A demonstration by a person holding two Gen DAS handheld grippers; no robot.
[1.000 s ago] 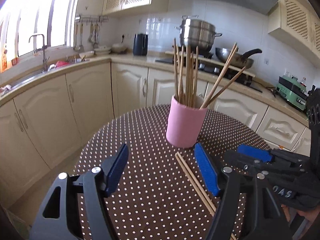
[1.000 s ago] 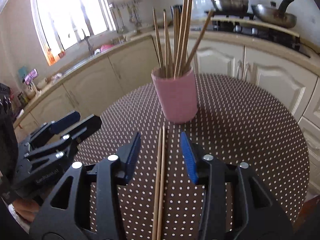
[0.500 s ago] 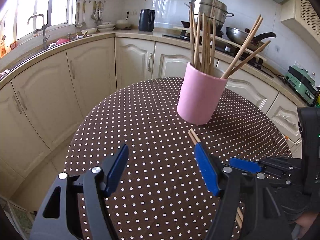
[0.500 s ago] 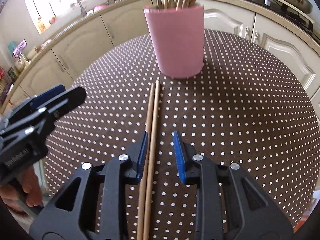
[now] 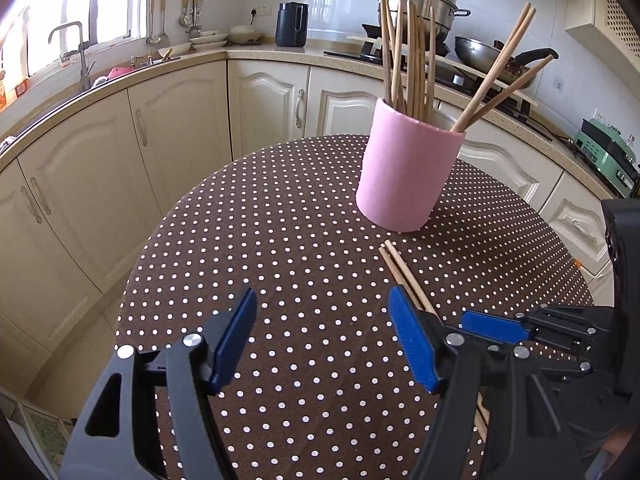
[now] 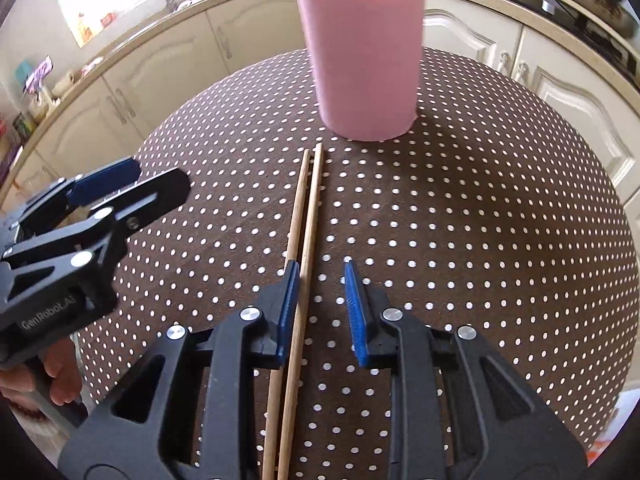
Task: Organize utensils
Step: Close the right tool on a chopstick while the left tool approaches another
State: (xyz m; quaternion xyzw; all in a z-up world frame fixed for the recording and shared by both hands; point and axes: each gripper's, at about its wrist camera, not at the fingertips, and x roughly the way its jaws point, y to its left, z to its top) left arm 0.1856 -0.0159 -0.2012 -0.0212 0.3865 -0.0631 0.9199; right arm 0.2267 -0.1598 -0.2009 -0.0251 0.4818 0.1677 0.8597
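Note:
Two loose wooden chopsticks lie side by side on the brown polka-dot table, pointing at a pink cup that holds several more chopsticks. My right gripper is low over the loose pair, its jaws narrowed. One chopstick lies between the pads against the left one; the other passes under the left finger. The right pad is apart from both. My left gripper stands open over bare cloth, left of the loose chopsticks and short of the cup.
The table's round edge drops off to the left toward cream cabinets. Behind are a counter with a sink tap, a black kettle, a steel pot and a wok. A person's hand holds the left gripper.
Both grippers have sunk and tipped down toward the table. The right gripper's jaws have narrowed around the loose chopsticks, and the cup looms nearer. The left jaws kept their width.

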